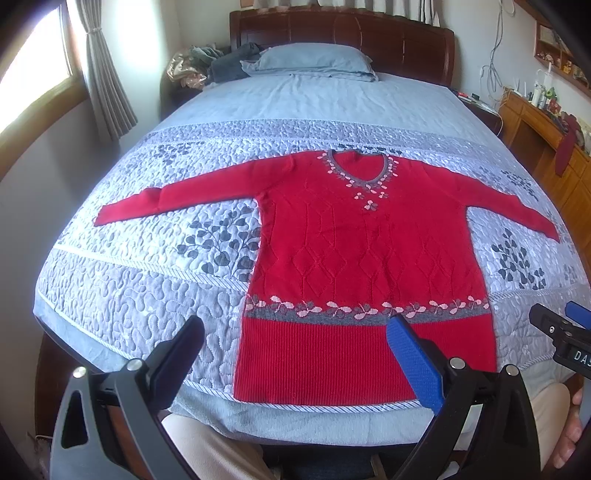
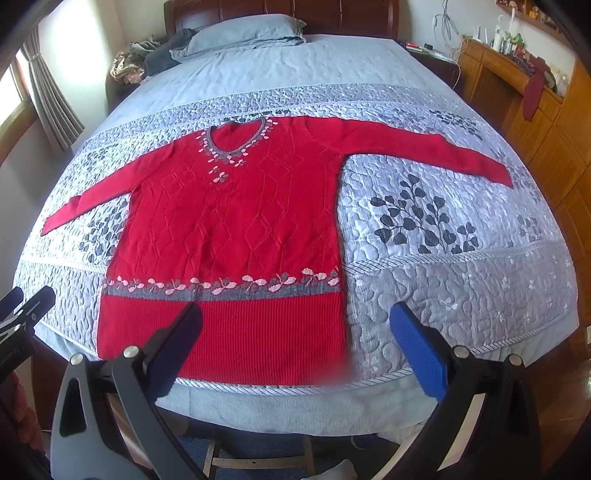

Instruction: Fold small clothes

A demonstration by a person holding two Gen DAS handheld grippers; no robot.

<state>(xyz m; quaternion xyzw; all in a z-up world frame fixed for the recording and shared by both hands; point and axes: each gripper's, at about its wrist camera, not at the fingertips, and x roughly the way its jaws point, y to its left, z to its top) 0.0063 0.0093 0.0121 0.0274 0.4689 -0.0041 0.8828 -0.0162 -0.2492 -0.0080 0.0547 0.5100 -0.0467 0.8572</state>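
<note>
Red knitted sweater [image 1: 365, 258] lies flat and face up on the quilted bedspread [image 1: 147, 280], near the foot edge of the bed, hem toward the cameras, V-neck [image 1: 360, 168] toward the pillow [image 1: 314, 61]. Both sleeves are spread out to the sides; body unfolded, ribbed hem band running along the bedspread's corded edge. A grey band with pale flower motifs crosses the body above the ribbing, and the same trim rings the neckline. Left gripper [image 1: 295, 350] hangs above the hem's left portion, fingers wide apart, holding nothing, not touching the cloth; one pad is blue [image 1: 413, 365], the other dark. Right gripper [image 2: 295, 339] hangs above the hem's right corner, likewise spread wide and empty, clear of the fabric. Each gripper shows at the edge of the other's view. A hand [image 1: 569, 432] appears at the lower right of the left wrist view. Wooden headboard [image 1: 340, 33] behind the pillow; curtain [image 1: 107, 85] at left; wooden cabinet [image 2: 546, 122] along the right wall.
</note>
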